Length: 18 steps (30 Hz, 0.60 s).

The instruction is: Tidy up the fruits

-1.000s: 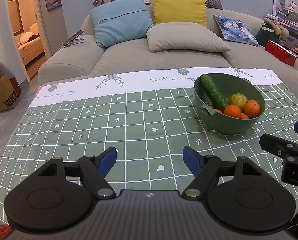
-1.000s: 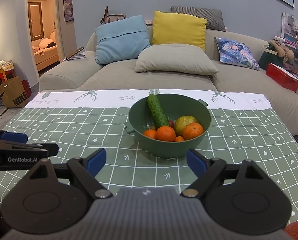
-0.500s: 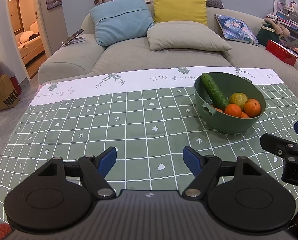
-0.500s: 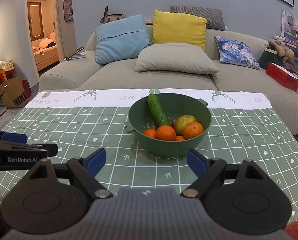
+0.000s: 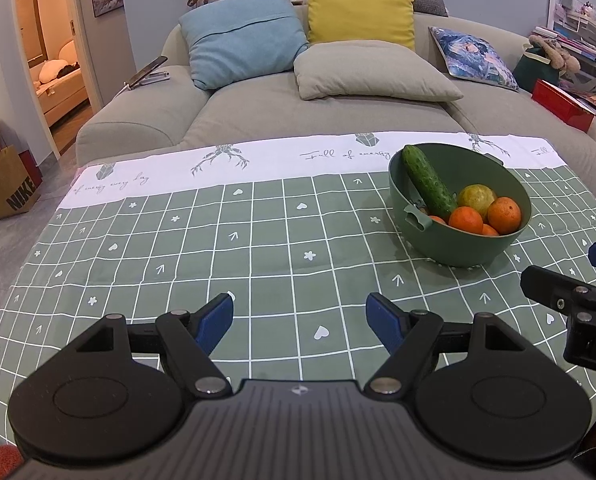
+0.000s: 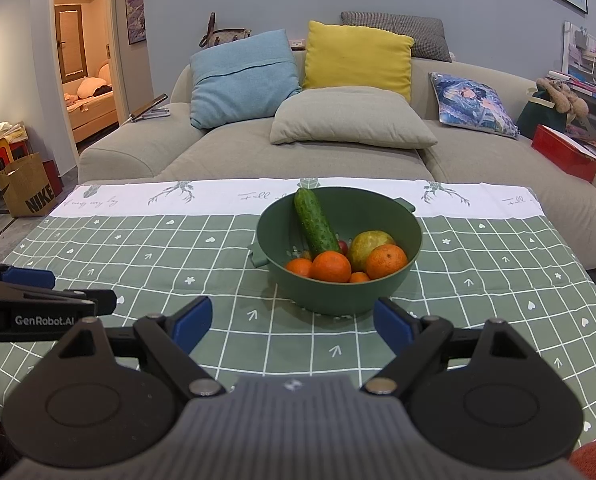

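A green bowl (image 6: 377, 296) stands on the table with a cucumber (image 6: 315, 222), several oranges (image 6: 331, 266) and a yellow-green fruit (image 6: 367, 242) in it. The bowl also shows in the left wrist view (image 5: 449, 246), to the right. My right gripper (image 6: 294, 318) is open and empty, low over the cloth just in front of the bowl. My left gripper (image 5: 299, 314) is open and empty over bare cloth, left of the bowl. The right gripper's fingers (image 5: 553, 286) show at the right edge of the left wrist view.
The table carries a green checked cloth (image 5: 218, 240) with a white far strip. A grey sofa (image 6: 298, 152) with several cushions stands right behind it. A brown paper bag (image 6: 26, 190) sits on the floor at left. A red box (image 6: 563, 156) lies on the sofa at right.
Both grippers have drifted slightly; the bowl sits a touch higher in both views. Nothing was grasped or released.
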### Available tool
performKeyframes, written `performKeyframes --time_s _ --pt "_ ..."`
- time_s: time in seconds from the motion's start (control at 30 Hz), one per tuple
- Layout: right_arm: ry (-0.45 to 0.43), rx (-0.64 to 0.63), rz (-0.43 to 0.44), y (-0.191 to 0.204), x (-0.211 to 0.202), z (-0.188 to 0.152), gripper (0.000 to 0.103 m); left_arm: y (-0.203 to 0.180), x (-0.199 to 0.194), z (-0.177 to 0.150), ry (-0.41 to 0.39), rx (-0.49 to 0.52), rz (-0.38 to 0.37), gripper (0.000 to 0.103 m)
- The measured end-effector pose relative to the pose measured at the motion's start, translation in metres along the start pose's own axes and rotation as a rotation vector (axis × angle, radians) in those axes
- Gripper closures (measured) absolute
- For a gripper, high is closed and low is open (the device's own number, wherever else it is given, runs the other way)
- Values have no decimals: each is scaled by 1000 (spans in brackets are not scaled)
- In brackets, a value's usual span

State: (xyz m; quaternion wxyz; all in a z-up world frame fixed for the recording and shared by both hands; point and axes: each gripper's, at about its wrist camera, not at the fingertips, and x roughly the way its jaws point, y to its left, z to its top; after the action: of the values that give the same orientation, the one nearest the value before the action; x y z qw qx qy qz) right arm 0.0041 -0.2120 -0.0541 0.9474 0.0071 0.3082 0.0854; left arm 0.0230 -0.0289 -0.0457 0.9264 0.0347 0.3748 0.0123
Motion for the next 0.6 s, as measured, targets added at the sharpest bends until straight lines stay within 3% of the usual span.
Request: performKeyframes --time_s 0.6 --pt "0 2 0 0 0 0 19 2 0 1 11 -13 5 14"
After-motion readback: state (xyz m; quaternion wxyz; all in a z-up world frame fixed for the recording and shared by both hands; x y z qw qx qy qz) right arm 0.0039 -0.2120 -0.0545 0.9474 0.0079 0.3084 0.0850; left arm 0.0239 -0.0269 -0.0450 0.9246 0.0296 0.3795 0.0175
